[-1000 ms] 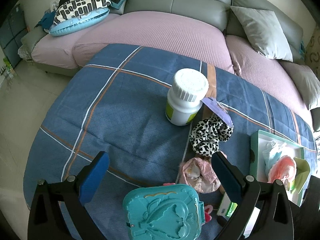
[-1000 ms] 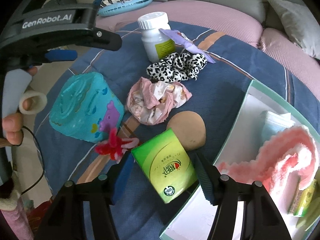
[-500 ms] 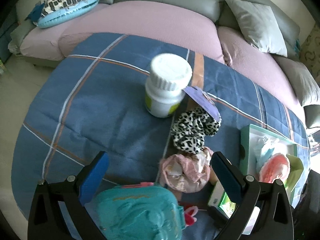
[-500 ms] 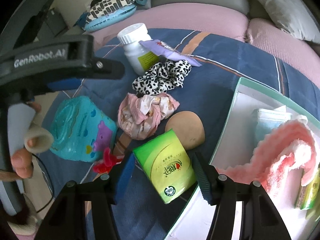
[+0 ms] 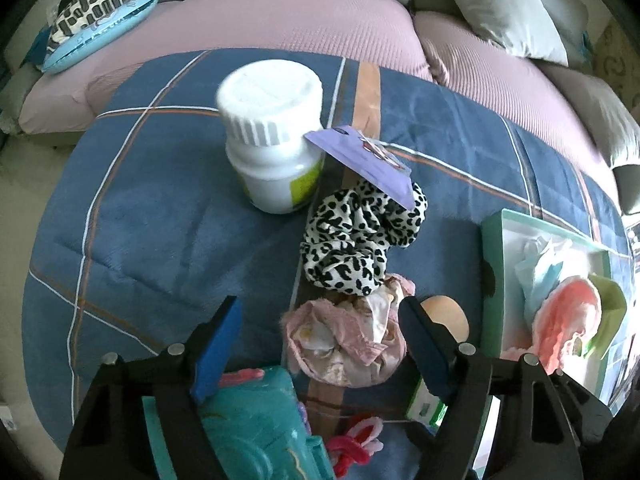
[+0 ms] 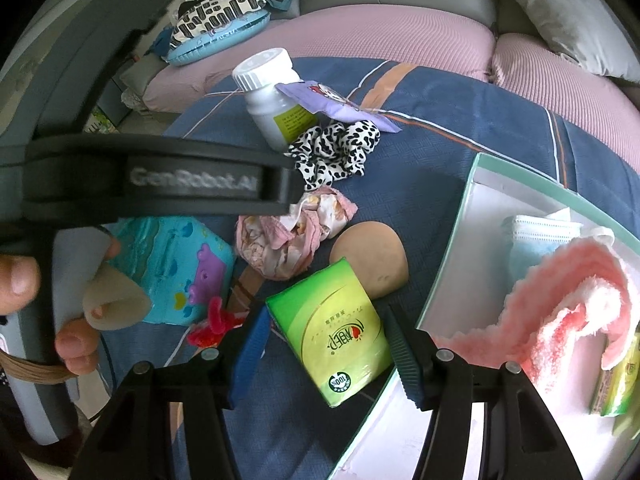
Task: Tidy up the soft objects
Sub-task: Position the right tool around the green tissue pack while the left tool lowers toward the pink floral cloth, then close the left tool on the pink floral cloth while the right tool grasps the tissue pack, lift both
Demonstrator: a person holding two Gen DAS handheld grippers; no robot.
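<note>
Left gripper (image 5: 320, 328) pointing steeply down over the blue plaid quilt (image 5: 140, 220), jaws closing. Crumpled pink-and-cream cloth scrunchie (image 5: 344, 348) sits between the blue pads, nearer the right-hand finger; pads not pressing on it. Just beyond the fingertips: black-and-white leopard-print fabric scrunchie (image 5: 360, 240), touching the pink one. Past that, a purple card (image 5: 368, 160) leaning on a white plastic bottle with ribbed cap (image 5: 272, 136). Under the left-hand finger: teal plastic toy case (image 5: 256, 424), with a red-pink fuzzy clip (image 5: 352, 440) beside it. Tan round sponge puff (image 5: 448, 316) peeks out behind the right-hand finger. Outboard of that finger: white open box with mint-green rim (image 5: 492, 280).

Right gripper (image 6: 326, 344) partly spread, straddling a green pocket tissue pack (image 6: 340, 332). Can't tell if the pads touch the pack; it looks to be lying on the quilt, one corner against the box edge. Right of the right-hand finger, in the box: pink fluffy towel (image 6: 568, 308) and a light-blue face mask (image 6: 536, 244). Ahead of the fingertips: puff, then pink scrunchie, then leopard scrunchie. Far left of this view: person's hand (image 6: 48, 300) on the other gripper's black body
</note>
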